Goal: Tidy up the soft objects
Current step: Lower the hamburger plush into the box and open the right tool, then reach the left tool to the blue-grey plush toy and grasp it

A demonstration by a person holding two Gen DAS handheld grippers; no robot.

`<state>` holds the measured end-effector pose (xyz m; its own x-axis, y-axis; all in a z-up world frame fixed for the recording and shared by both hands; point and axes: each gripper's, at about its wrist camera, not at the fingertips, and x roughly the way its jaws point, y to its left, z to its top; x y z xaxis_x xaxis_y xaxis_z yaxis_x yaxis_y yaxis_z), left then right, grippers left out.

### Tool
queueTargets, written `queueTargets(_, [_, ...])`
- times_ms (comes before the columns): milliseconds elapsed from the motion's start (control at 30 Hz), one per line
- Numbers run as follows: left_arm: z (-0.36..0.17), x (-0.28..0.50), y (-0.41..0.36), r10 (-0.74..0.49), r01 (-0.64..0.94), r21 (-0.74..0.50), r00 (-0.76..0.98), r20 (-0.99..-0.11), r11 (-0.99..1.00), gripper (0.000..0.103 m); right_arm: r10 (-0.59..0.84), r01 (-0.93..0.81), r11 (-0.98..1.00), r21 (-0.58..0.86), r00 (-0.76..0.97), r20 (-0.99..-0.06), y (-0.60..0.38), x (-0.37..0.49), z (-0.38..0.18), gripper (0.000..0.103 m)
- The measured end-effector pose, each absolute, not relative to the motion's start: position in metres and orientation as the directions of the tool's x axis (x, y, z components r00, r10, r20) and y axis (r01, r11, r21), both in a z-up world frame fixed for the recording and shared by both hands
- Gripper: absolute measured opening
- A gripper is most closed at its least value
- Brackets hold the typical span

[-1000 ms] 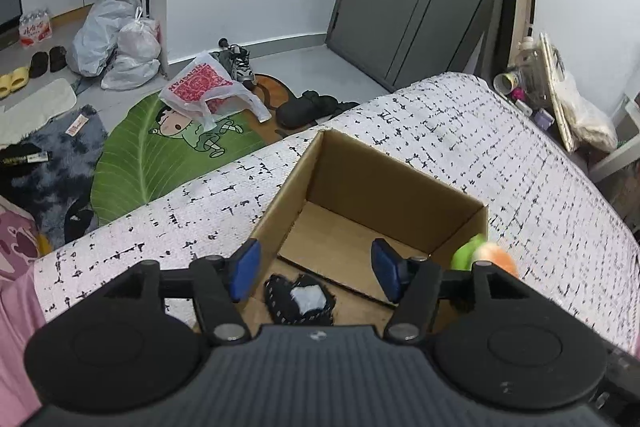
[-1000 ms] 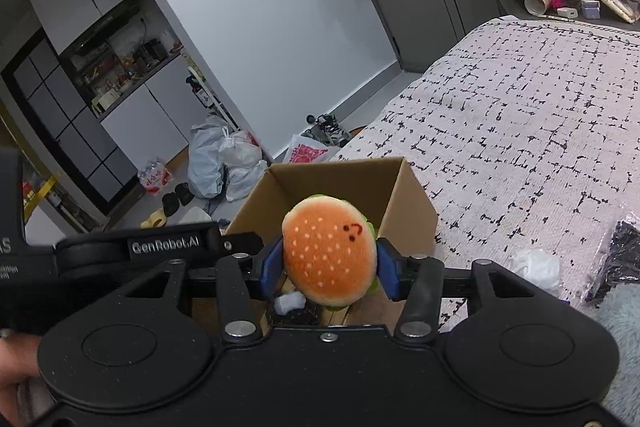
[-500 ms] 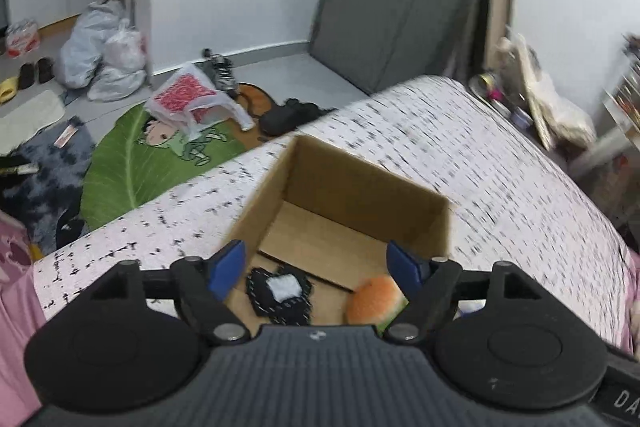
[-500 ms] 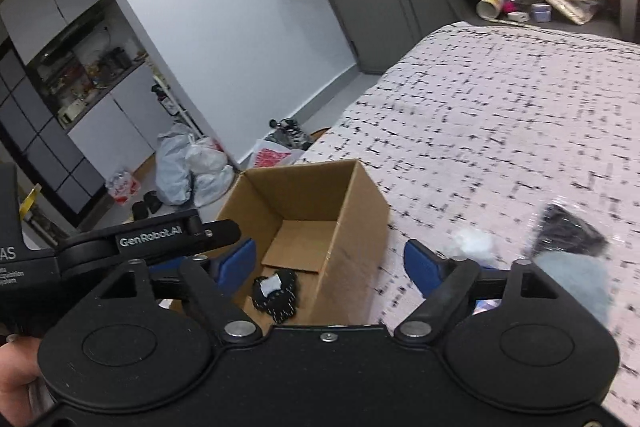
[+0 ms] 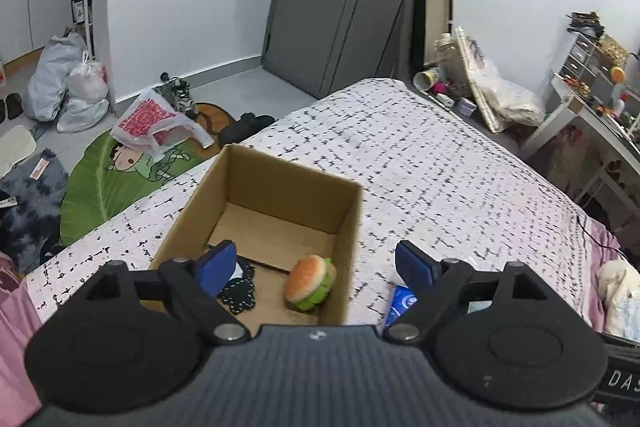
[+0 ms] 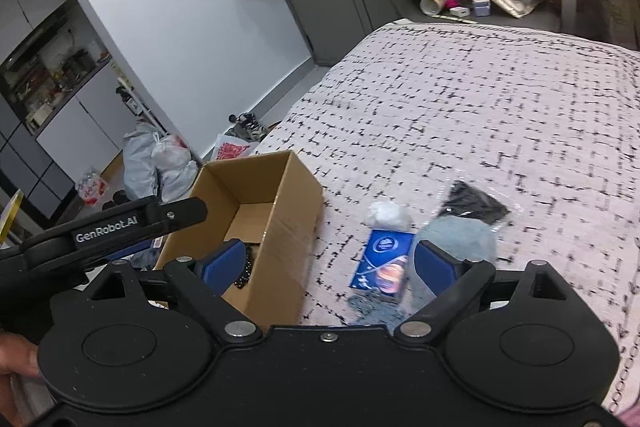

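Observation:
An open cardboard box [image 5: 352,211] [image 6: 296,211] stands on the black-and-white checked bed. Inside it lie a plush hamburger [image 5: 310,283] and a black stitched soft piece [image 5: 239,293] with a white patch. My left gripper [image 5: 316,263] hovers above the box's near end, its jaws opening with nothing between them. My right gripper [image 6: 328,261] hangs to the right of the box, jaws opening and empty. Beyond it on the bed lie a blue packet [image 6: 382,265], a grey-blue fluffy item [image 6: 454,239], a white wad [image 6: 386,213] and a black item in clear wrap [image 6: 474,205].
The left gripper's body [image 6: 120,227] crosses the right wrist view at the left, with a hand [image 6: 16,355] below it. The floor past the bed holds a green leaf mat [image 5: 104,183], plastic bags [image 5: 68,83] and shoes. A pale plush [image 5: 618,283] lies at the bed's right edge.
The right gripper opened and let go of the hamburger, which now lies in the box. Both grippers opened wider and pulled up and back; the right one swung toward the loose items.

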<state>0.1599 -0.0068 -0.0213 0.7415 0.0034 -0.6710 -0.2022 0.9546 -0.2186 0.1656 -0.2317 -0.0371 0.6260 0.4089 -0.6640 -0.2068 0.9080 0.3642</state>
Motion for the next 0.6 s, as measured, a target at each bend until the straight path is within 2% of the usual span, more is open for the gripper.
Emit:
queueTargets(400, [-0.003, 0.138, -0.050, -0.034, -0.136, -0.191, 0.724, -0.689, 0.972, 0.086, 0.405, -0.141, 0.895, 0.422, 0.654, -0.640, -0.283, 0.139, -0.032, 0.093])
queueTargets(600, [0.002, 0.129, -0.069, -0.052, -0.107, -0.176, 0.697, -0.715, 0.979, 0.086, 0.413, -0.124, 0.885, 0.449, 0.654, -0.634, -0.305, 0.129, -0.031, 0.100])
